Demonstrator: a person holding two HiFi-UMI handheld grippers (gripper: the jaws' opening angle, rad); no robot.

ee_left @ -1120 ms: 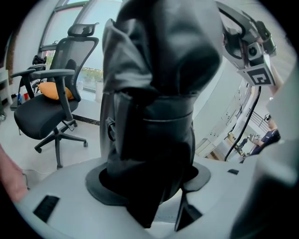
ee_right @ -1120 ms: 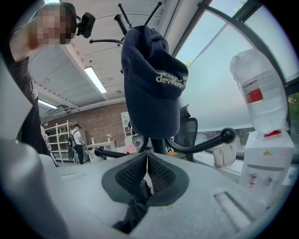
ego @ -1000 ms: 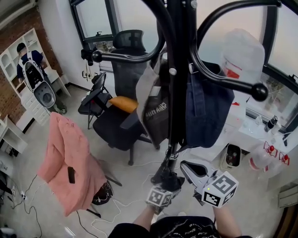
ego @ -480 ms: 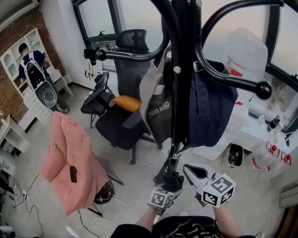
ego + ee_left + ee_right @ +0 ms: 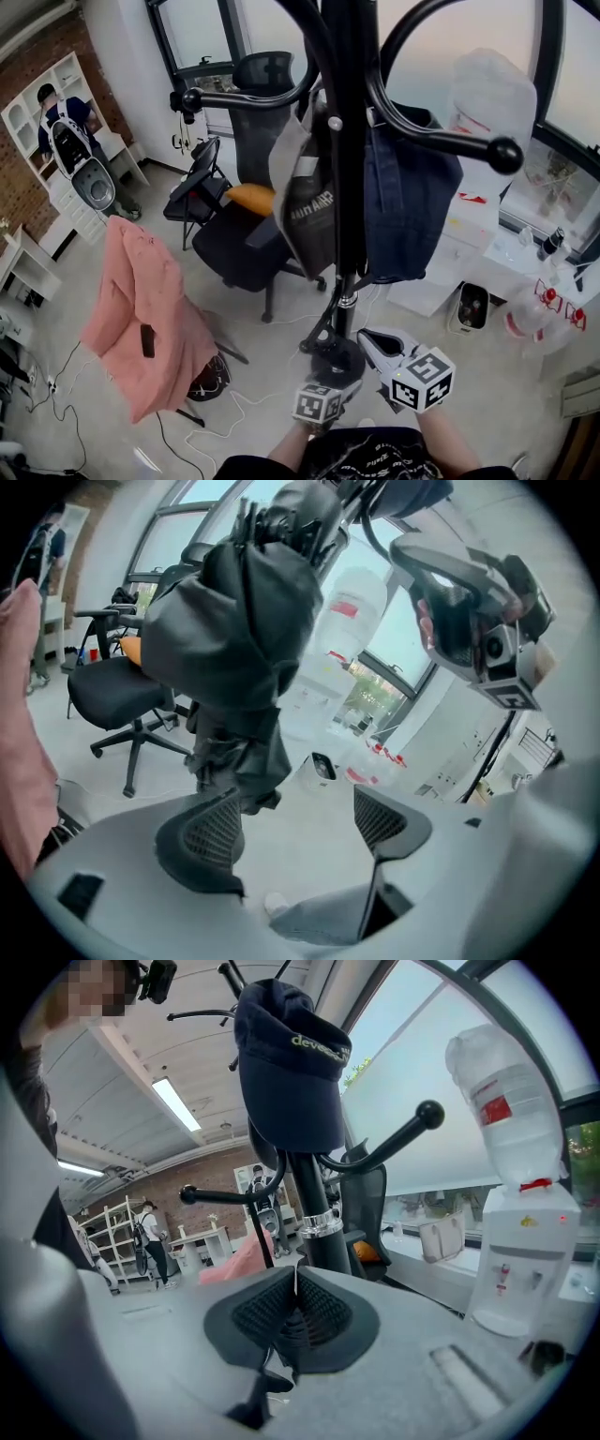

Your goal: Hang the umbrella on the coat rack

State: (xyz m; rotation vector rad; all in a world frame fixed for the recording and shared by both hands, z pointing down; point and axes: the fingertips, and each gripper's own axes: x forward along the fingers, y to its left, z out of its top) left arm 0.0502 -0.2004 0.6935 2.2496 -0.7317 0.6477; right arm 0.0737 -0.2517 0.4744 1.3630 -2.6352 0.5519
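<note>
Umbrella (image 5: 244,649), black, folded, bunched, left gripper (image 5: 298,810) jaws opening beside its lower end, right gripper (image 5: 295,1290) jaws together.

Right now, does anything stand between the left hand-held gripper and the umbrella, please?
Nothing visible does. The umbrella hangs right before the left hand-held gripper, whose jaws are opening with nothing between them.

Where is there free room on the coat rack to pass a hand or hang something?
Free: the left hook arm out to its ball, and the outer end of the right hook arm. Crowded: around the pole, where a grey bag and navy garment hang.
</note>
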